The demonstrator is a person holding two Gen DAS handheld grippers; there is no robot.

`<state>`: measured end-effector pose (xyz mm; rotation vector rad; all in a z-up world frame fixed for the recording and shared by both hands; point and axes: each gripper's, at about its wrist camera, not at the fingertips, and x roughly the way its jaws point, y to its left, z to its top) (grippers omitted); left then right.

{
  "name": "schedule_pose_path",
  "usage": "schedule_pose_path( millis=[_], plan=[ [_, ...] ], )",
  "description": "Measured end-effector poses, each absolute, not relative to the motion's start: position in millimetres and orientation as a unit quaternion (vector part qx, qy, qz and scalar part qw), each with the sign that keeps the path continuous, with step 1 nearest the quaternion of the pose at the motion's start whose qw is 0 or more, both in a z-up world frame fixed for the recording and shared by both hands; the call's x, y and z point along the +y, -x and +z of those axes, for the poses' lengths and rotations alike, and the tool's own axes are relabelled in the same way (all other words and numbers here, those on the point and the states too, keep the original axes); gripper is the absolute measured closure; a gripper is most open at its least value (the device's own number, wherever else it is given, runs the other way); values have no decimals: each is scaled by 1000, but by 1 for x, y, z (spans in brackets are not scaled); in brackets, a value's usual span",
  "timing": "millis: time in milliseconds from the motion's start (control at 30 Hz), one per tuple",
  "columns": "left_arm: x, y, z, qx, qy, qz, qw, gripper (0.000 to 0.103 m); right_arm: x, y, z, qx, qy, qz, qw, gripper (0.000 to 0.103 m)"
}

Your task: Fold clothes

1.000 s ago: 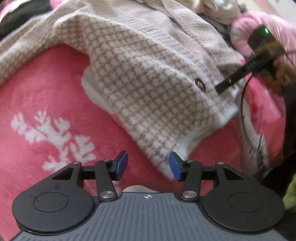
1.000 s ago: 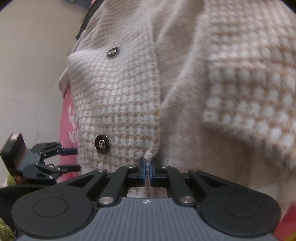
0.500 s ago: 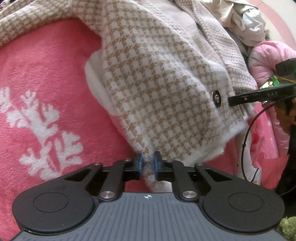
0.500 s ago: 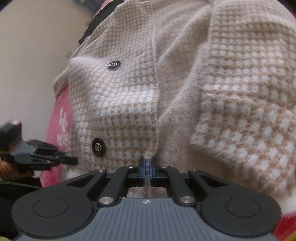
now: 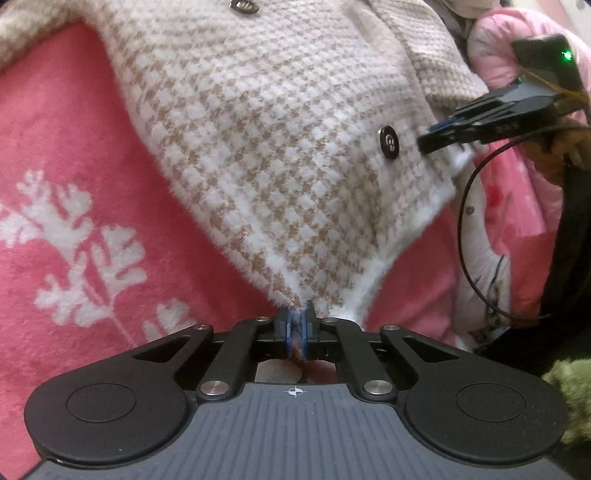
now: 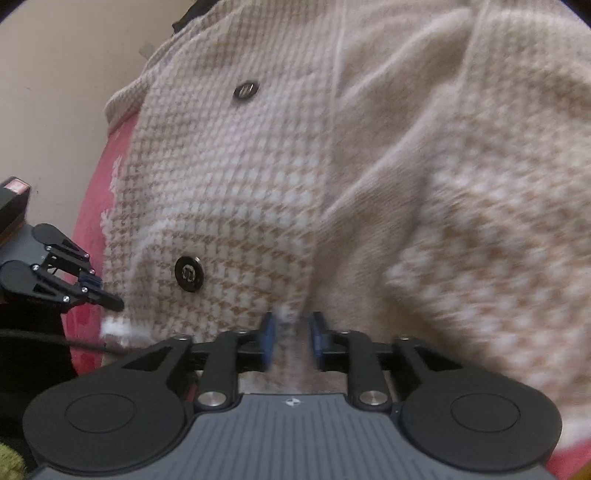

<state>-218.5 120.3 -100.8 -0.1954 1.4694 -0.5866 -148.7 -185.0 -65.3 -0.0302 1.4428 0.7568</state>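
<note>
A beige and white houndstooth knit cardigan (image 5: 280, 140) with dark round buttons (image 5: 389, 142) lies on a pink blanket (image 5: 74, 155). My left gripper (image 5: 294, 334) is shut on the cardigan's bottom hem corner. My right gripper (image 6: 291, 338) has its blue pads apart, with the cardigan's (image 6: 229, 192) front edge loose between them; it also shows in the left wrist view (image 5: 439, 134) at the cardigan's right edge. The left gripper shows in the right wrist view (image 6: 92, 290) at the lower left.
The pink blanket has a white leaf pattern (image 5: 85, 240). A pink garment (image 5: 517, 33) lies at the upper right. A black cable (image 5: 465, 206) hangs from the right gripper. A beige wall (image 6: 74, 74) is to the left. A green fuzzy thing (image 5: 569, 391) sits at lower right.
My left gripper closed on the cardigan's hem corner. My right gripper, shut on the front edge before, has opened its jaws.
</note>
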Motion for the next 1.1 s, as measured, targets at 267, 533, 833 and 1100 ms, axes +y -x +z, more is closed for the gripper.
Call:
schedule_pose_path(
  millis=[267, 533, 833, 1100],
  plan=[
    [136, 207, -86, 679, 59, -273, 679, 79, -264, 98, 0, 587, -49, 271, 761, 52],
    [138, 163, -60, 659, 19, -246, 711, 73, -336, 77, -12, 575, -156, 109, 795, 49],
    [142, 85, -30, 590, -22, -180, 787, 70, -219, 9, 34, 532, 4, 228, 816, 49],
    [206, 61, -52, 548, 114, -67, 826, 70, -102, -30, 3, 517, 72, 310, 795, 49]
  ],
)
